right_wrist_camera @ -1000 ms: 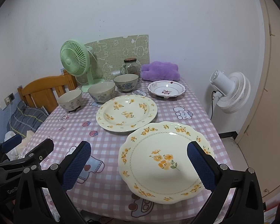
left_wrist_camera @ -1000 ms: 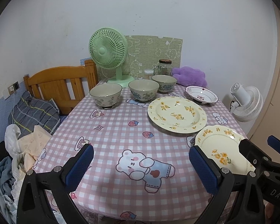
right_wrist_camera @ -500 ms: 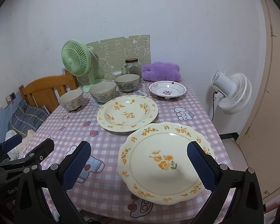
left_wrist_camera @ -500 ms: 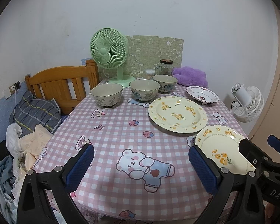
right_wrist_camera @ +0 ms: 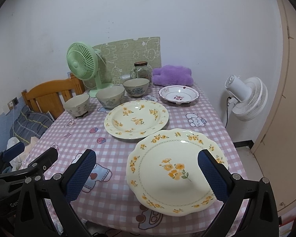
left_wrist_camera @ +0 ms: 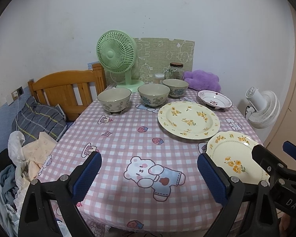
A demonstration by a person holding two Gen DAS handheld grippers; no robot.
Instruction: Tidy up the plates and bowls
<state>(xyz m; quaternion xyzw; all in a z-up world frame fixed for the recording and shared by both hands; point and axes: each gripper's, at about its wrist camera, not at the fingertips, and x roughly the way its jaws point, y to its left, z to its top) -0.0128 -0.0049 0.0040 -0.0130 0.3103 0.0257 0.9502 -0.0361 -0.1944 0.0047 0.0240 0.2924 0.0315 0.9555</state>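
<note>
1. Barely anything has shifted since a second ago: both views drift a touch, and no dish has changed place.
2. Right tongs (right_wrist_camera: 146, 175) are spread wide and empty, hovering over the counter's near right corner, with the scalloped plate (right_wrist_camera: 177, 169) directly beneath and ahead.
3. Left tongs (left_wrist_camera: 149, 177) are also spread, holding nothing, above bare cloth at the near edge of the counter (left_wrist_camera: 128, 138).
4. Moving outward, the round flowered plate (right_wrist_camera: 136, 118) sits mid-counter, just beyond the scalloped one.
5. Farther back, three bowls (left_wrist_camera: 152, 94) line up toward the far edge, and the small red-trimmed dish (right_wrist_camera: 178, 95) sits at the far right.
6. Key relation: the scalloped plate lies straight under the right tongs and well right of the left pair, so the right hand looks better placed to take its rim.
</note>
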